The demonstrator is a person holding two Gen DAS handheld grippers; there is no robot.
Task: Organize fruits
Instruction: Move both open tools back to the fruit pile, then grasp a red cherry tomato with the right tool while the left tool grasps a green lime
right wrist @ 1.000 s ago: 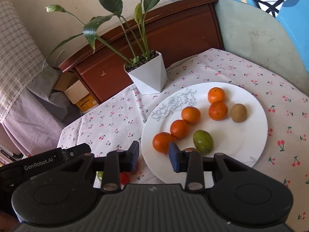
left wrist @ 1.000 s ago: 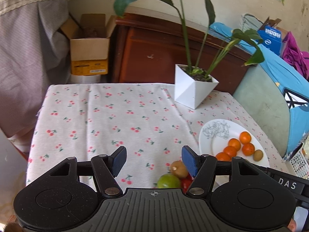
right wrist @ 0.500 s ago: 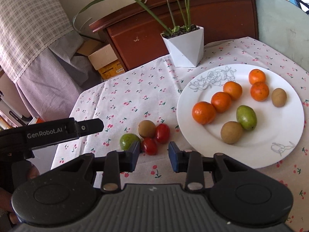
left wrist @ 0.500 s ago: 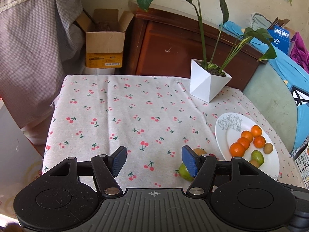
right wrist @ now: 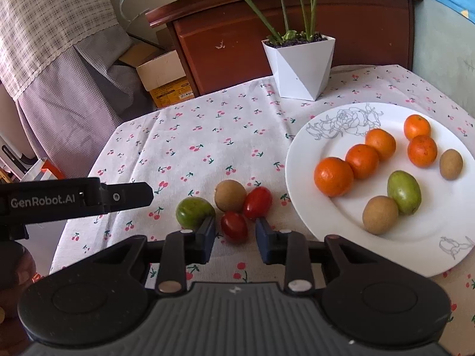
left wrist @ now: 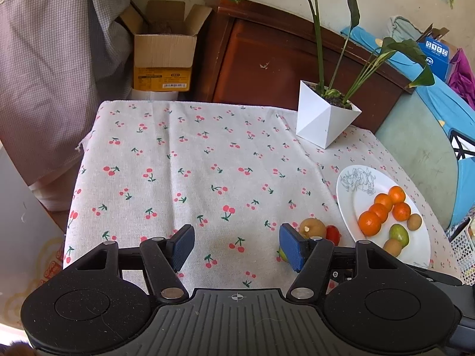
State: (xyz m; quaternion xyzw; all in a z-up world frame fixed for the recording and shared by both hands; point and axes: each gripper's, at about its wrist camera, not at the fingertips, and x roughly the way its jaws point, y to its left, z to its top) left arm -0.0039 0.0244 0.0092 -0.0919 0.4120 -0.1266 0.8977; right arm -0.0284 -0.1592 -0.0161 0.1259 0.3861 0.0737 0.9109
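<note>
On the cherry-print cloth lie a green fruit [right wrist: 194, 212], a brown fruit [right wrist: 230, 195] and two red tomatoes [right wrist: 257, 201]. The nearer tomato [right wrist: 234, 227] sits between the tips of my right gripper [right wrist: 235, 237]. Its jaws are closing, and a small gap shows on each side of the tomato. A white plate [right wrist: 430, 249] to the right holds several oranges, a green fruit [right wrist: 404, 188] and two brown fruits. My left gripper [left wrist: 237, 247] is open over bare cloth, with the brown fruit [left wrist: 311, 227] just beyond its right finger.
A white angular plant pot [right wrist: 299, 65] stands at the back of the table before a wooden cabinet [right wrist: 237, 29]. A cardboard box [left wrist: 163, 56] sits off the table's far left. The left gripper's body [right wrist: 89, 198] reaches in left of the loose fruit.
My right gripper has swung left from above the plate to the loose fruit on the cloth, and its jaws have narrowed around the near tomato. The left gripper shifted a little and stays open.
</note>
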